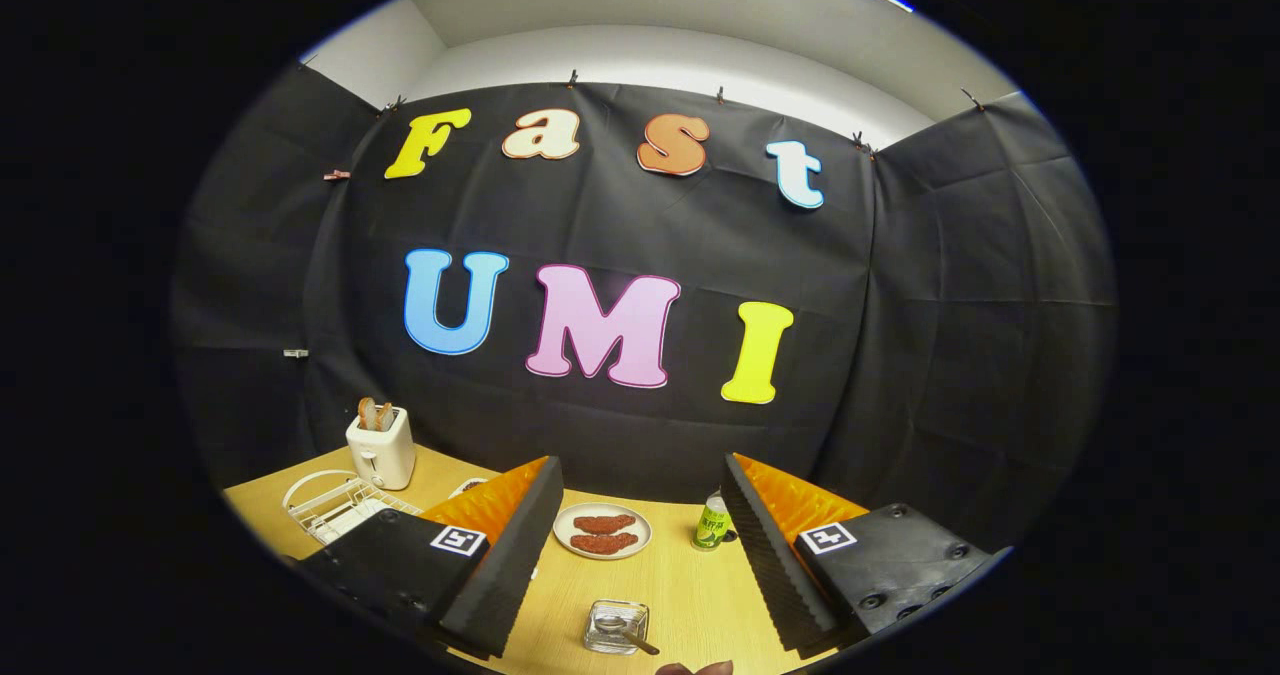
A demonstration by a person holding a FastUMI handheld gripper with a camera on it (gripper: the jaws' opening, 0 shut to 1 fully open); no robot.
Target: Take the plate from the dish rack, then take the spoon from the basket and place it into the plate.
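A: Counter point(690, 595), left to right?
B: Item one, a white wire rack point(335, 505) at about nine o'clock from the left finger, holding a white plate; I cannot tell the plate clearly through the wires. Item two, a white toaster point(381, 447) at one o'clock from the rack, two slices standing in its slots.

A: Middle?
B: Item three, a plate point(602, 531) carrying two brown pieces of food, beyond the fingers, just beside the left finger's inner face. Item four, a clear square basket point(616, 625) between the fingers, at six o'clock from that plate, with a spoon point(630, 637) lying in it, handle out toward four o'clock. Item five, a green can point(712, 522), upright, at three o'clock from the plate, near the right finger.

A: Gripper point(640, 555)?
B: Fingers spread wide, grasping nothing, raised above the counter. A fingertip of a hand point(695, 668) shows at six o'clock, near the basket.
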